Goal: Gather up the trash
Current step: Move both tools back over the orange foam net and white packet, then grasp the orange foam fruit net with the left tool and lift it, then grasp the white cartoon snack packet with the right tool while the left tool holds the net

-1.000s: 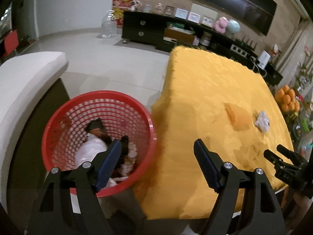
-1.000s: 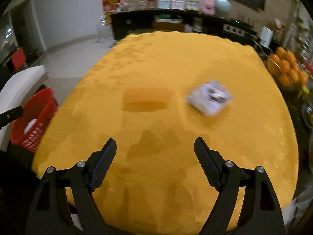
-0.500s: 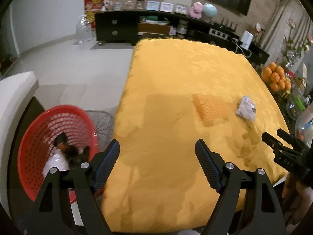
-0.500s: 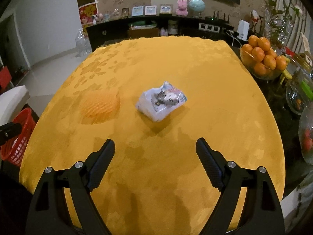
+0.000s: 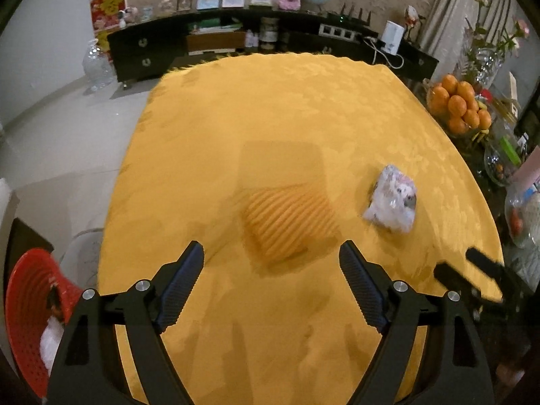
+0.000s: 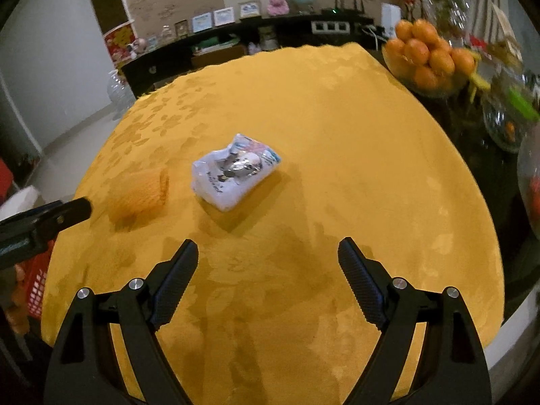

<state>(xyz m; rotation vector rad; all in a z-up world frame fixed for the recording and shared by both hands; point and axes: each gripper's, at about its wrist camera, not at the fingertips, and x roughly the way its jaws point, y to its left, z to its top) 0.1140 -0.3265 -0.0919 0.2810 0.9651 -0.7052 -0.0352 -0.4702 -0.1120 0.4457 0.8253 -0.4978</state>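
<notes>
Fingers spread and empty on both the left gripper (image 5: 271,256) and right gripper (image 6: 268,254) above the yellow-clothed worktop (image 6: 337,135), where a crumpled white plastic wrapper (image 6: 236,170) and ribbed orange foam sleeve (image 5: 290,224) lie; each calls for a centred, low pinch before the red mesh basket (image 5: 23,314).
</notes>
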